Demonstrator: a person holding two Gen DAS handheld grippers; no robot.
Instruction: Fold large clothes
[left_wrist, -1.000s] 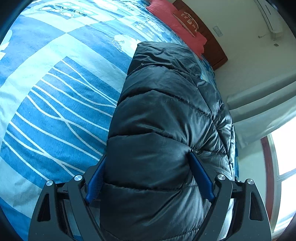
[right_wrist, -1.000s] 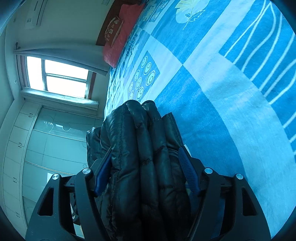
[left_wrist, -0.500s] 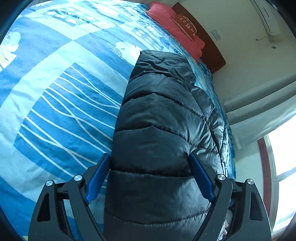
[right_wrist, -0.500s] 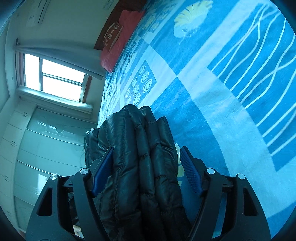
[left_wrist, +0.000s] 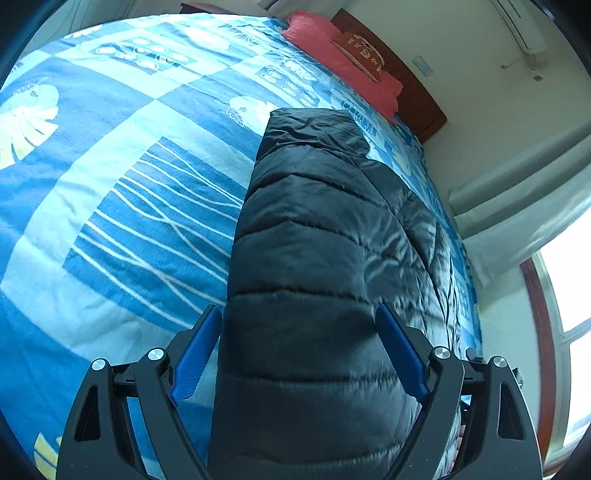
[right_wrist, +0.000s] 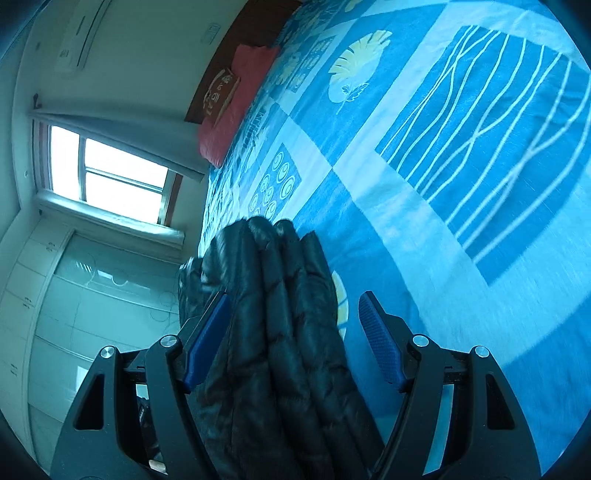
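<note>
A black quilted puffer jacket (left_wrist: 317, 258) lies folded in a long thick bundle on the blue patterned bedspread (left_wrist: 122, 177). In the left wrist view my left gripper (left_wrist: 299, 347) is open, its blue pads on either side of the bundle's near end with gaps showing. In the right wrist view the jacket's stacked folded layers (right_wrist: 280, 314) stand between the jaws of my right gripper (right_wrist: 295, 332), which is open: the left pad (right_wrist: 207, 336) is against the cloth, the right pad (right_wrist: 380, 339) stands clear of it.
Red pillows (left_wrist: 343, 66) and a dark wooden headboard (left_wrist: 417, 99) are at the bed's far end. A window with curtains (right_wrist: 107, 177) and white wardrobes (right_wrist: 74, 317) stand beside the bed. The bed edge runs close along the jacket's window side.
Both grippers have opened wider and drawn back a little from the jacket. The right pad of the right gripper has come off the cloth.
</note>
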